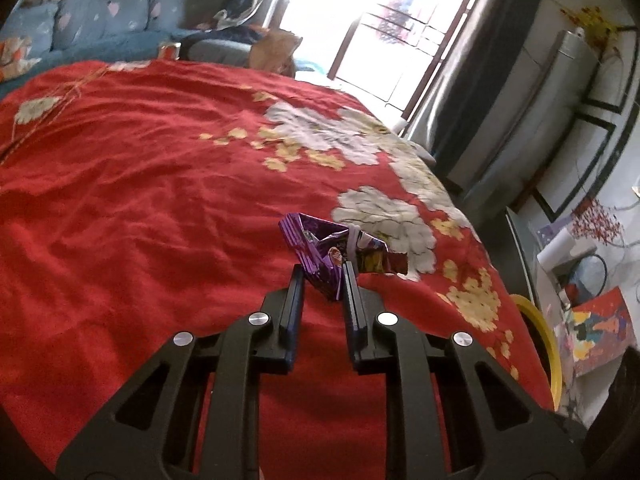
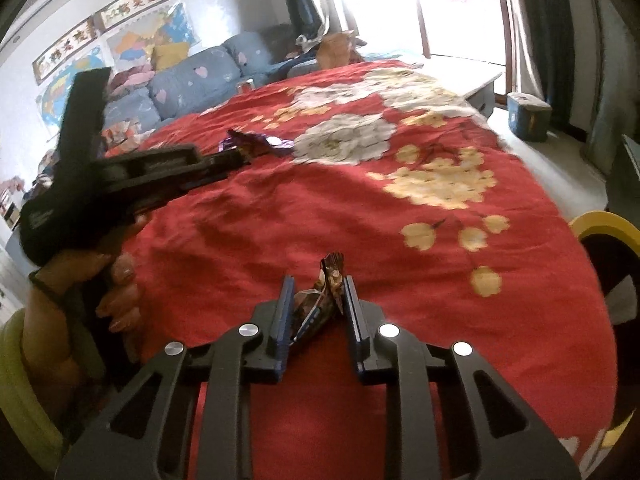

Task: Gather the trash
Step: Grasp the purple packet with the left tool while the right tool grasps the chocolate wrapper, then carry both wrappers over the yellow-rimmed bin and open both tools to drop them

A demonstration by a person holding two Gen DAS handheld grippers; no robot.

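The left claw (image 1: pixel 323 270) is clamped on a crumpled purple wrapper (image 1: pixel 320 248), whose foil end sticks out past the fingertips above the red flowered cloth (image 1: pixel 160 200) covering the table. The right claw (image 2: pixel 317 284) has its fingers closed against a brown wrapper (image 2: pixel 320 304) standing between them over the same cloth. At the right edge of the table sits a yellow-rimmed bin (image 2: pixel 600 224), and a blue sofa (image 2: pixel 192 76) stands beyond the far side.
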